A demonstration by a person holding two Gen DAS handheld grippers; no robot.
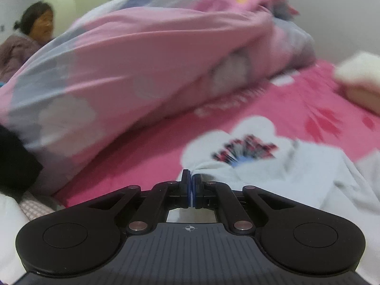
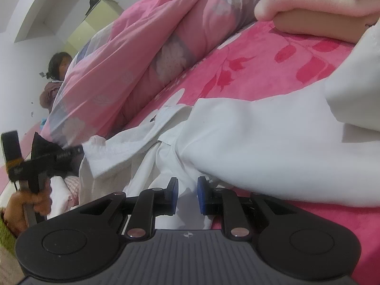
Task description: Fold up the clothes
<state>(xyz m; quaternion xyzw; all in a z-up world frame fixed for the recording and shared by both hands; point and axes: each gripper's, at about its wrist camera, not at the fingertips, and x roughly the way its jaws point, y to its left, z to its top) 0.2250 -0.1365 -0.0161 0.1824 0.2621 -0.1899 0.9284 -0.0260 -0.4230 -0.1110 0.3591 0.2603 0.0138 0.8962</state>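
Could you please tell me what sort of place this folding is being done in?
Most likely a bedroom: the white garment lies on a bed with a pink floral sheet, a bunched pink quilt behind it, and a pale cupboard against the wall.

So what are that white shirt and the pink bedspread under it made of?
The white shirt looks like thin woven cotton or a cotton blend: matte, creased, with a crisp collar edge. The pink bedspread seems a plush fleece, soft and fuzzy, with a red leaf print. The fibres themselves can't be told by sight.
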